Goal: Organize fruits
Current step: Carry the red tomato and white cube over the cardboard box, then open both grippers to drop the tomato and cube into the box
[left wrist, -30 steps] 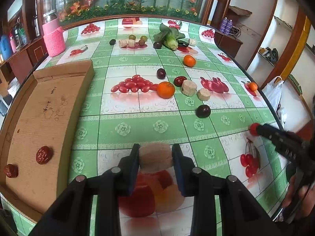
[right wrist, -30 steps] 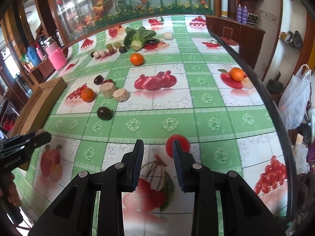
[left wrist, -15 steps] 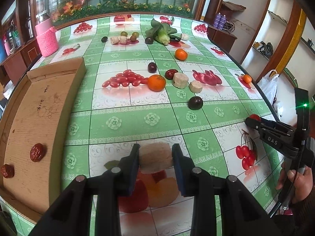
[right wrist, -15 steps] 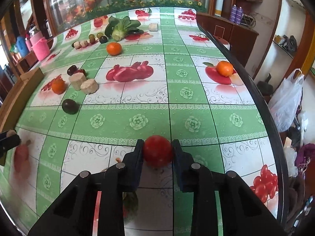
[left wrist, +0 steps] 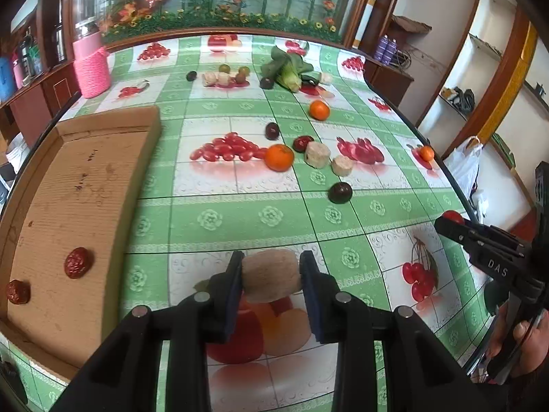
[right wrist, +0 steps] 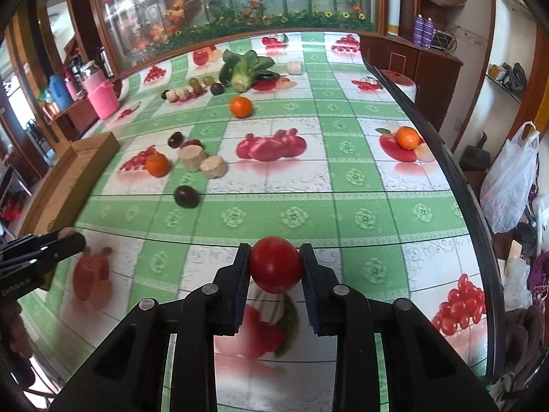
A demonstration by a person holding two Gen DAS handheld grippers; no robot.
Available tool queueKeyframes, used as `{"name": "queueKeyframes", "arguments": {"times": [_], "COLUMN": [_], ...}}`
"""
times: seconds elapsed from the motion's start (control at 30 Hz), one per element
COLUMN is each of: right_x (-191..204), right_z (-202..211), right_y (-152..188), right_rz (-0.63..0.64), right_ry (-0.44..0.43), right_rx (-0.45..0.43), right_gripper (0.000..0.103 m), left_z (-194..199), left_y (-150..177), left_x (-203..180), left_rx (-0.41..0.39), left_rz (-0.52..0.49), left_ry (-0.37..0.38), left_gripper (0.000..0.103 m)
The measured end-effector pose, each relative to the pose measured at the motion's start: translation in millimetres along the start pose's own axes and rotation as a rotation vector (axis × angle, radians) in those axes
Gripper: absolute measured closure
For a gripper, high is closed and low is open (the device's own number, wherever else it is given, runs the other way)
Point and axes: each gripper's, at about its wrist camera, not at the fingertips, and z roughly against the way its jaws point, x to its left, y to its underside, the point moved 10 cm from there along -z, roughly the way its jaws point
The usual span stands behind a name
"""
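Tomato (right wrist: 275, 263): small, round and red, pinched between the right gripper (right wrist: 275, 267) pads, just above the worktop (right wrist: 308, 213) near its front edge.
Right fingers (right wrist: 240, 274): have just been closing, now clamped on the tomato across its widest part.
Handling, tomato: by its look light, smooth-skinned and soft; it could slip or bruise, so a gentle hold at the middle seems best.
Tan chunk (left wrist: 271, 276): cut, cylinder-like piece held in the left gripper (left wrist: 271, 279), over the printed cloth.
Left fingers (left wrist: 235, 281): closed on the chunk's two sides.
Handling, chunk: looks firm, dry and rough, likely an easy grip.
Cardboard tray (left wrist: 113, 127): at left, holding two wrinkled red dates (left wrist: 78, 262).
Awaiting sorting: oranges (left wrist: 279, 157), dark plums (left wrist: 340, 192), two more tan chunks, well apart from both grippers.
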Motion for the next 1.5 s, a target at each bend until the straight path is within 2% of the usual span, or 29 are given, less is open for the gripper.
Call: {"name": "queueKeyframes", "arguments": {"times": [0.27, 0.63, 1.0, 1.37, 1.5], "right_x": [48, 139, 245, 333, 354], "right_z": [-4, -14, -24, -56, -75], "right_y": [-9, -25, -40, -44, -39], "right_rz": [0.06, 0.187, 0.314, 0.414, 0.432], "right_ry": [-0.065, -0.178, -0.324, -0.4, -0.406], "right_rx": [0.005, 0.021, 0.033, 0.074, 0.107], "right_gripper": [0.075, 0.075, 0.075, 0.075, 0.075], "left_z": [17, 39, 54, 46, 36], "left_y": [-6, -10, -12, -9, -8], "left_x": [23, 75, 151, 237, 254], "left_rx": [-0.042, -0.088, -0.118, -0.1, -0.08], "left_rz": [0.039, 0.122, 0.228, 0.339, 0.359], "left_ry": [-0.021, -0.071, -0.168, -0.286, -0.295], "left_gripper": [0.068, 0.068, 0.068, 0.068, 0.068]}}
